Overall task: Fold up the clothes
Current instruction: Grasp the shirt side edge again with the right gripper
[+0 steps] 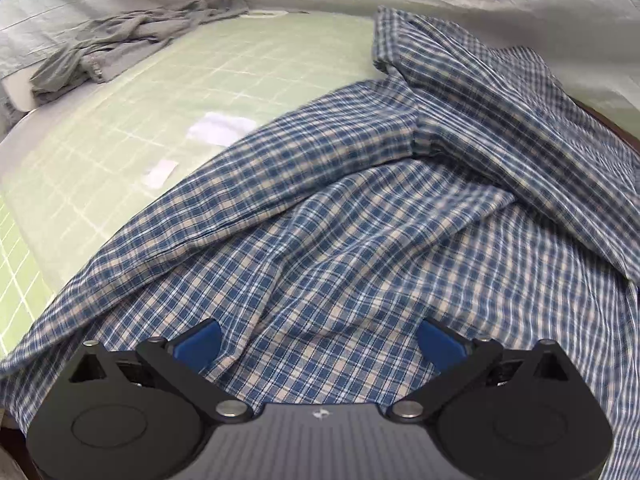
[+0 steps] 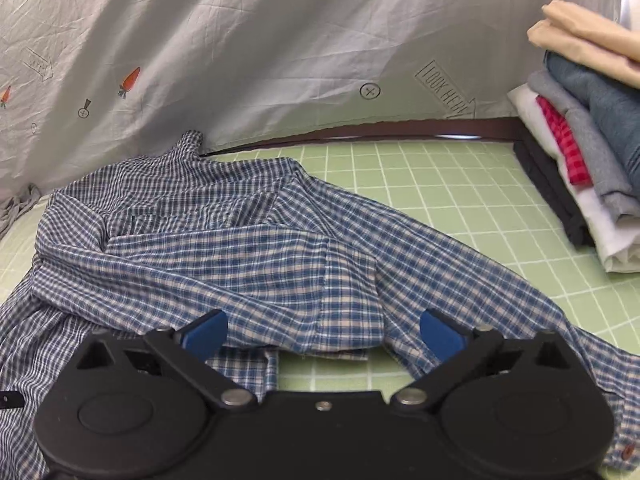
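A blue and white plaid shirt (image 1: 320, 220) lies rumpled on the green grid mat (image 1: 120, 128), one sleeve (image 1: 500, 120) thrown across its body. My left gripper (image 1: 319, 344) is open and empty just above the shirt's body. In the right wrist view the same shirt (image 2: 224, 248) spreads over the mat (image 2: 460, 200), a sleeve (image 2: 460, 280) running to the right. My right gripper (image 2: 323, 334) is open and empty, hovering over a folded part of the shirt near its front edge.
A crumpled grey garment (image 1: 132, 36) lies at the mat's far left. A stack of folded clothes (image 2: 580, 140) stands at the right. A grey printed sheet (image 2: 260, 40) hangs behind the table. White labels (image 1: 220, 130) sit on the mat.
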The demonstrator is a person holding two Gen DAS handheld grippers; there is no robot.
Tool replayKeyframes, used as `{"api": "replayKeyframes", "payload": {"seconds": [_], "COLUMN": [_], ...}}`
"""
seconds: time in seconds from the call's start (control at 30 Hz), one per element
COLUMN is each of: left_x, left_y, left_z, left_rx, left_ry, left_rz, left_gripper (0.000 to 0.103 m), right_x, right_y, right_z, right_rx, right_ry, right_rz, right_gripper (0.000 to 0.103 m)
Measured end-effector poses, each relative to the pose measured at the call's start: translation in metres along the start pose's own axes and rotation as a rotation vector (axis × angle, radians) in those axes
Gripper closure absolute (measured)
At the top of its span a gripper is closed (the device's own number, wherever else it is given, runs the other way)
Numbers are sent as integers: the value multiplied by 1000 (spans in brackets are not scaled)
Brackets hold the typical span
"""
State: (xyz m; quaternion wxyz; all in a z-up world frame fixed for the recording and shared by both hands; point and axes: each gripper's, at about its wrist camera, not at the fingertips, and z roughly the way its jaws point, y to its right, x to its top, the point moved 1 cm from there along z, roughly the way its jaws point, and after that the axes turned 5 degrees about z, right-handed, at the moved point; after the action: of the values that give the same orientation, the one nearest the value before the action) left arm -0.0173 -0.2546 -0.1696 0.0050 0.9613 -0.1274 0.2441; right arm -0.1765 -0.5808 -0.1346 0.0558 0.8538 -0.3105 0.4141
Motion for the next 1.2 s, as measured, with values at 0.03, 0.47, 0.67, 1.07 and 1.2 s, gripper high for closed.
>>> {"api": "replayKeyframes", "payload": {"seconds": [0.03, 0.47, 0.67, 1.07, 1.2], "left_x": [1, -3, -4, 13, 11], "left_y": [-1, -95, -179, -290, -304], "left_z": [-1, -58, -45, -27, -18], "left_rx": [-17, -132, -151, -244, -249], "left_ry": [-5, 185, 165, 154, 135], "left_rz": [19, 115, 170, 374, 411], "left_gripper": [0, 0, 0, 0, 0], "right_x": [-2, -59, -101, -156, -168], "right_y": [-2, -92, -190, -403, -433], "right_z": [-4, -54, -68, -62, -51], "right_rx": [-4, -19, -12, 133, 171], "right_ry": [11, 29, 0, -105, -196], "right_rz": [3, 59, 108, 56, 88], "right_gripper": [0, 0, 0, 14, 48]}}
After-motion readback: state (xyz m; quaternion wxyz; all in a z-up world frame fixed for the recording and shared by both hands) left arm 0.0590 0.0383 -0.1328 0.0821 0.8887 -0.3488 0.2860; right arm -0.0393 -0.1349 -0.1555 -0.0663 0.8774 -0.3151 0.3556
